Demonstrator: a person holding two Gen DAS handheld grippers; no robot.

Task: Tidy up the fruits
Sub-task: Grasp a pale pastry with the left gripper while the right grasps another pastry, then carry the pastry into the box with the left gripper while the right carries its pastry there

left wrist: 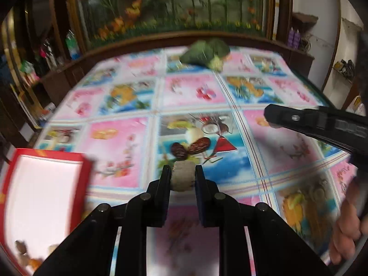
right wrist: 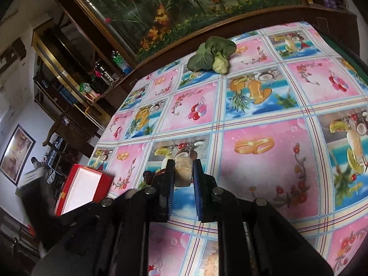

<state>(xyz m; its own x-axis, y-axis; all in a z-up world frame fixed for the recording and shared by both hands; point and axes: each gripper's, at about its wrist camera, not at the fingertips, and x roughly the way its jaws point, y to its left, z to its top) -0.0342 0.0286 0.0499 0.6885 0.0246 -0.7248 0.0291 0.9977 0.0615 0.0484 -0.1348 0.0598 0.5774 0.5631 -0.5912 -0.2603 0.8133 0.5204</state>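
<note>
My left gripper (left wrist: 183, 172) is shut on a small beige-brown fruit (left wrist: 183, 176) and holds it above the table. Two dark red dates (left wrist: 191, 148) lie on the tablecloth just beyond it. A red box with a white inside (left wrist: 43, 184) sits at the left with a few small fruits (left wrist: 25, 253) in its near corner. My right gripper (right wrist: 183, 165) is shut on a pale beige fruit (right wrist: 183, 171). It shows in the left wrist view as a black finger (left wrist: 299, 119) at the right. The red box (right wrist: 80, 188) lies to its left.
A green leafy vegetable (left wrist: 207, 54) lies at the table's far edge, also seen in the right wrist view (right wrist: 212, 54). A colourful fruit-print cloth (right wrist: 264, 138) covers the table. A dark wooden cabinet with a flower display (right wrist: 184, 11) stands behind. Shelves (right wrist: 69, 80) are at the left.
</note>
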